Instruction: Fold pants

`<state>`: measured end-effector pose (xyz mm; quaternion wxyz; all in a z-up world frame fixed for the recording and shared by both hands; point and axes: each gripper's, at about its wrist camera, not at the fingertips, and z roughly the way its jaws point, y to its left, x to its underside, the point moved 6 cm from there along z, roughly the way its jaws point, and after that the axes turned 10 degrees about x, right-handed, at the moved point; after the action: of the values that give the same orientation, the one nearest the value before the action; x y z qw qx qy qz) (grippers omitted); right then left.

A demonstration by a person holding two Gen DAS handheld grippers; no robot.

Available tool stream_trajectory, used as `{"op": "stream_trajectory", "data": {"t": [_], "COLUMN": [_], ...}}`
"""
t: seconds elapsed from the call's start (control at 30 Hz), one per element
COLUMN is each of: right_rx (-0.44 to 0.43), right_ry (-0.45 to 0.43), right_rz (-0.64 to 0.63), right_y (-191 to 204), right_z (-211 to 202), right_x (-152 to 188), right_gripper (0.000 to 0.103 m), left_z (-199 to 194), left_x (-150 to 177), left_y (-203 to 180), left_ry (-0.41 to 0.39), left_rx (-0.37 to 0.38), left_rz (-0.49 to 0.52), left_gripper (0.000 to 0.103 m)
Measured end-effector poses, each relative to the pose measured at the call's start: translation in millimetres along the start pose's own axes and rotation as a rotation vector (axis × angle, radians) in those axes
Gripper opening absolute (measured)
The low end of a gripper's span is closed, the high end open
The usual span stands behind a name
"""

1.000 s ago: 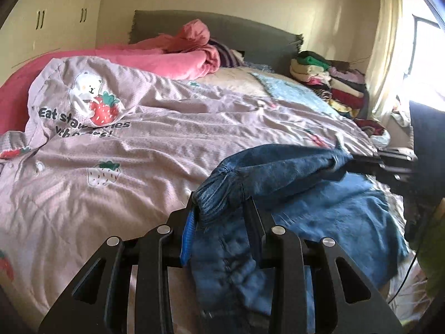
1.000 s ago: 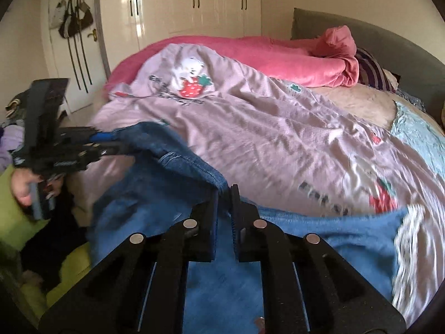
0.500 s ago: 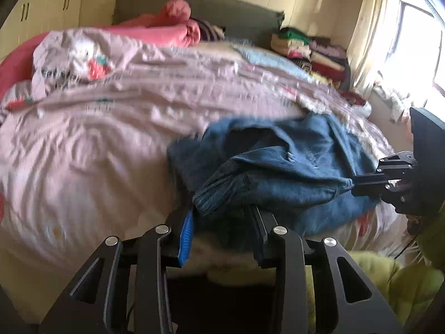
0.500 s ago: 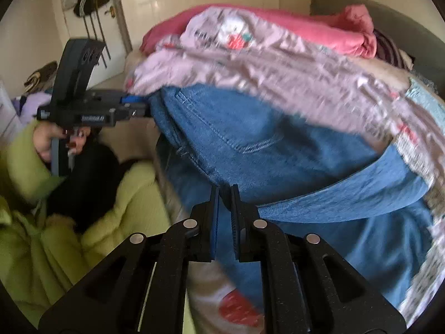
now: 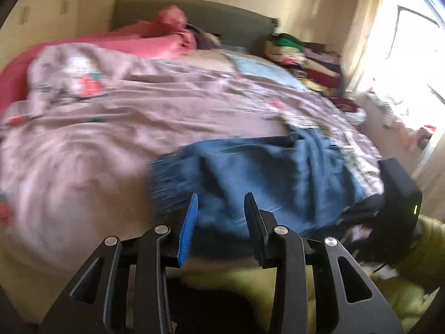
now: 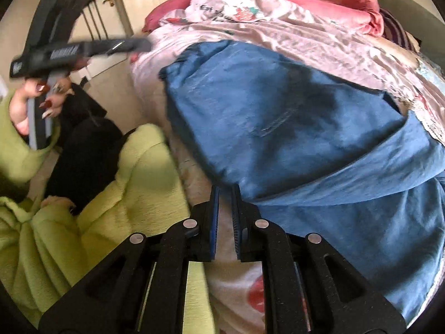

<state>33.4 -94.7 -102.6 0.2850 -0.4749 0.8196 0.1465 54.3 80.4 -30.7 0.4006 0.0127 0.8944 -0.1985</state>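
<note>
The blue denim pants [image 5: 267,178] lie folded over on the pink quilt near the bed's front edge; they also fill the right of the right wrist view [image 6: 306,128]. My left gripper [image 5: 221,200] is open and empty, just in front of the pants. It shows in the right wrist view [image 6: 139,45], off the bed's left corner. My right gripper [image 6: 225,190] has its jaws slightly apart, with nothing between them, at the near edge of the pants. It appears in the left wrist view [image 5: 347,214], blurred.
The pink strawberry quilt [image 5: 139,117] covers the bed, with a red blanket [image 5: 155,44] at the headboard. A stack of folded clothes [image 5: 303,58] sits at the far right. My green fleece sleeve [image 6: 116,194] lies near the bed edge.
Both grippers have let go of the pants and pulled back. The pants dropped onto the quilt. The left jaws opened wide; the right jaws parted slightly.
</note>
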Motion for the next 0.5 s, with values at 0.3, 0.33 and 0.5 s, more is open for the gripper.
{"op": "stream_trajectory", "data": {"t": [0.3,0.33,0.5], "right_rx": [0.148,0.156,0.144], "right_ry": [-0.073,-0.023,0.021], "right_rz": [0.144,0.164,0.217], "right_y": [-42,-45,-51], "right_z": [-7,7,15], "right_x": [-24,-17,-3], "right_gripper": [0.032,0.032,0.034], "left_z": [60,60,59], "left_x": [49,52,59], "left_y": [9,10,11], "left_ry": [0.185,0.185,0.186], "left_rx": [-0.020,-0.015,-0.003], "left_rz": [-0.055,-0.057,-0.059], "left_gripper": [0.034,0.034,0.034]}}
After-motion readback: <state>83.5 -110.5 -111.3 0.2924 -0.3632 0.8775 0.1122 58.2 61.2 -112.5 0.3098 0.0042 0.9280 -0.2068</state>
